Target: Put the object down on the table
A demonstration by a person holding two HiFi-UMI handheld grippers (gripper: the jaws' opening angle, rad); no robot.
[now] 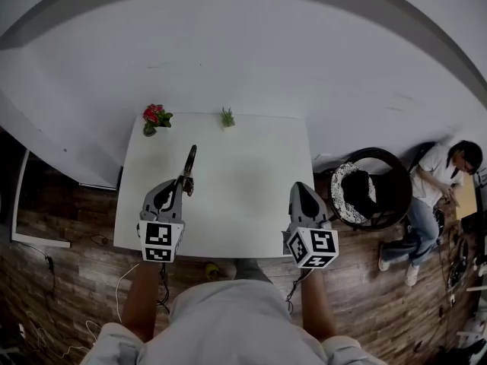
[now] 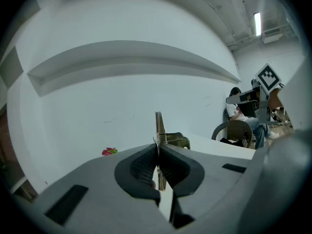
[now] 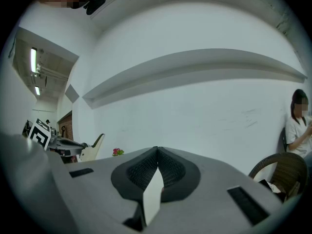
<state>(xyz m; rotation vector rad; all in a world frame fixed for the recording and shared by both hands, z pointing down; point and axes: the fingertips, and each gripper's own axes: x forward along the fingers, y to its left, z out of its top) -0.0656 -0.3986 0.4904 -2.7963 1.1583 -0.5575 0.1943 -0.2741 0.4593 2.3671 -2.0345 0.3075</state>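
Pinching a thin, flat object [image 2: 159, 126] edge-on between the closed pads [image 2: 142, 164] of the left gripper [image 2: 157, 155]; holding the blade-like piece so that it is projecting forward past the fingertips, over the left part of the white table [image 1: 251, 166]; not revealing, from any view, whether its far end is touching the tabletop; pressing the right gripper [image 3: 157, 152] shut on nothing, jaws meeting tip to tip; hovering both tools near the table's front edge, well apart from each other; reading the task as unfinished, with the object yet to be lowered, laid flat and released; facing plenty of bare surface ahead for that; sharing the table only with a pot of red flowers [image 1: 154, 117] and a small green plant [image 1: 227, 117] at the far edge, neither seeming to be blocking the set-down; passing over, off to the right, a round dark chair [image 1: 397, 192] and a seated person [image 1: 441, 177], both well away from the work.
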